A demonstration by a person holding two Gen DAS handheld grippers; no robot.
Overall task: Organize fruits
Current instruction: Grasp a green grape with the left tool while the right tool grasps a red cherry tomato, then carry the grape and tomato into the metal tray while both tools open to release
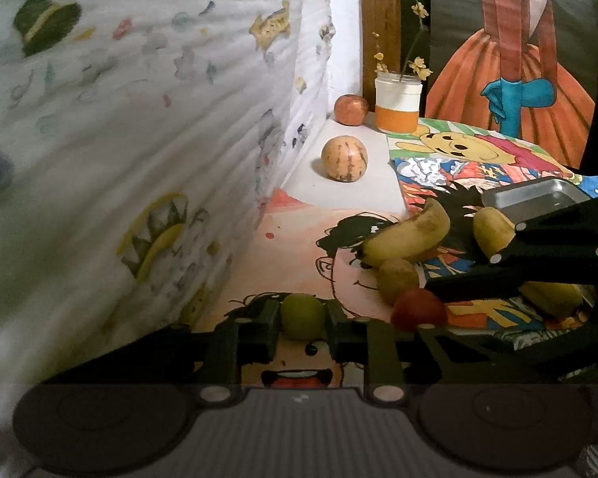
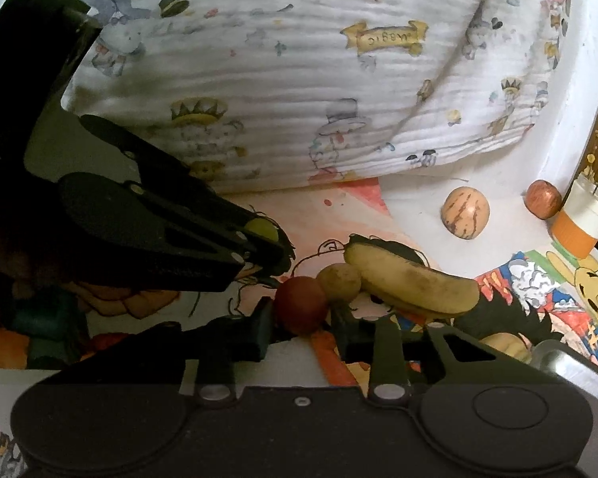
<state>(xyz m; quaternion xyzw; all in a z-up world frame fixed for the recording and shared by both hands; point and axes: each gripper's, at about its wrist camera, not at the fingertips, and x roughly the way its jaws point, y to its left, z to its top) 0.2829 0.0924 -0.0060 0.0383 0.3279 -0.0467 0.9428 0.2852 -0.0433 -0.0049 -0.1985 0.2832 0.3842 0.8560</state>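
Along the far side of the tabletop a large white quilted cloth (image 2: 283, 91) printed with hats, crowns and a "magic" banner rises like a wall. Below it the table is covered with coloured cartoon drawings (image 1: 462, 147), and a metal tray (image 1: 538, 195) sits at their right edge. A banana (image 2: 410, 279) lies on the drawings, with a small brownish fruit (image 2: 339, 281) touching its end. Near the corner stand a white and orange jar (image 1: 398, 107) with yellow flowers, a reddish apple (image 1: 351, 109) beside it and a striped tan fruit (image 1: 345, 158) a little nearer. The left gripper (image 1: 303, 320) is clamped on a small green fruit (image 1: 303, 314). The right gripper (image 2: 303, 318) is closed on a small red fruit (image 2: 301, 304), just beside the brownish one.
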